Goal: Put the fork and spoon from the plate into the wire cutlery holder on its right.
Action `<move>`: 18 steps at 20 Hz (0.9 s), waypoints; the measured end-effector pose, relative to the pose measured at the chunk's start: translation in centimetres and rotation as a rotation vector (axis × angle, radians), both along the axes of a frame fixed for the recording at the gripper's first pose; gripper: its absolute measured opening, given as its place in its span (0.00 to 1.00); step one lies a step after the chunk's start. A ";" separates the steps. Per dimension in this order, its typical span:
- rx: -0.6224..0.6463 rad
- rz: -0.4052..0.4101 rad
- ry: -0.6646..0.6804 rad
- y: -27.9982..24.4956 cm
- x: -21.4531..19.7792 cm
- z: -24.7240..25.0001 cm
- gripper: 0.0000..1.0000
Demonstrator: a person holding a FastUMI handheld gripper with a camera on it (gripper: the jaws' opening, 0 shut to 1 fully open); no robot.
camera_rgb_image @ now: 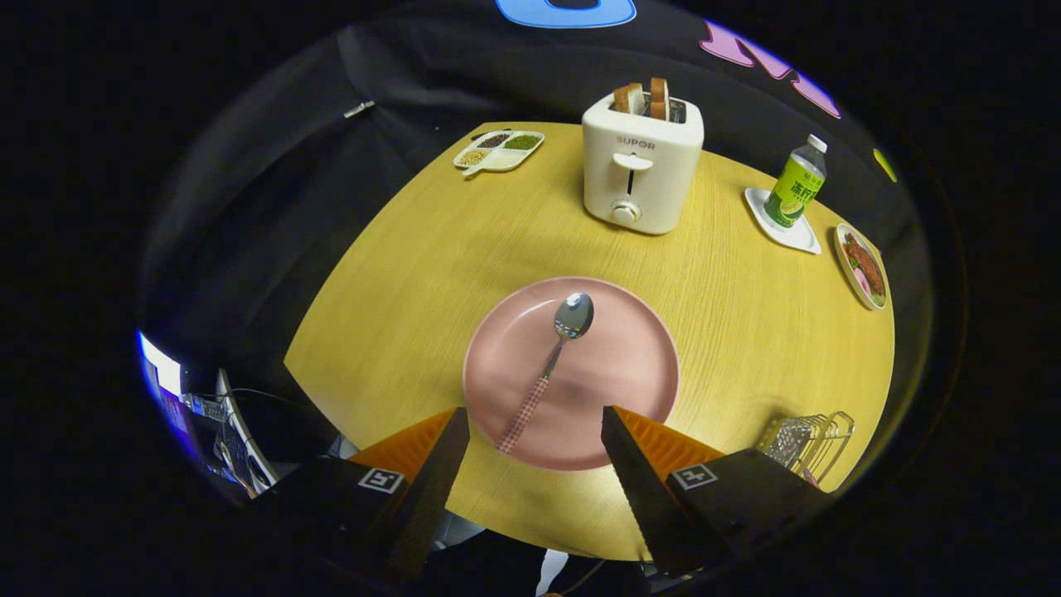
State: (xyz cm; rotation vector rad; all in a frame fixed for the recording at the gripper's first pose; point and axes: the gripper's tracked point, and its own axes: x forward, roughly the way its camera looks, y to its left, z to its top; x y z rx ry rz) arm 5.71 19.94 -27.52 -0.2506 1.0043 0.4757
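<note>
At the far left of the yellow table (431, 274) sits a small divided dish (498, 150) of beans and grains, well apart from everything else. Nearer the middle, the pink plate (617, 373) lies just ahead of the gripper (535, 419), whose two fingers are spread wide and hold nothing; their tips hang over the plate's near rim. On the plate rests the spoon (554, 358), its bowl pointing away and its checked handle running back toward the gap between the fingers, a little nearer the left one. No fork is to be seen on the plate, so the spoon looks like the step in hand. Beyond the plate stands a white toaster (641, 170) with two slices of bread, then a green bottle (795, 184) on a white coaster and a small dish of food (863, 266). The wire cutlery holder (808, 438) sits to the right of the plate, just beyond the right finger. The next move likely calls for lowering over the handle, closing on it, then carrying it right to the holder.
</note>
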 end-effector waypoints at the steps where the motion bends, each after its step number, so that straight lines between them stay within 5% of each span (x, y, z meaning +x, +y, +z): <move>1: -0.009 -0.011 0.007 0.2 0.1 -0.8 1.00; 12: -0.077 -0.090 0.075 0.6 0.7 -6.8 0.97; 16: -0.063 -0.136 0.093 0.7 1.0 -7.5 0.82; 18: -0.057 -0.152 0.108 0.6 1.0 -7.8 0.67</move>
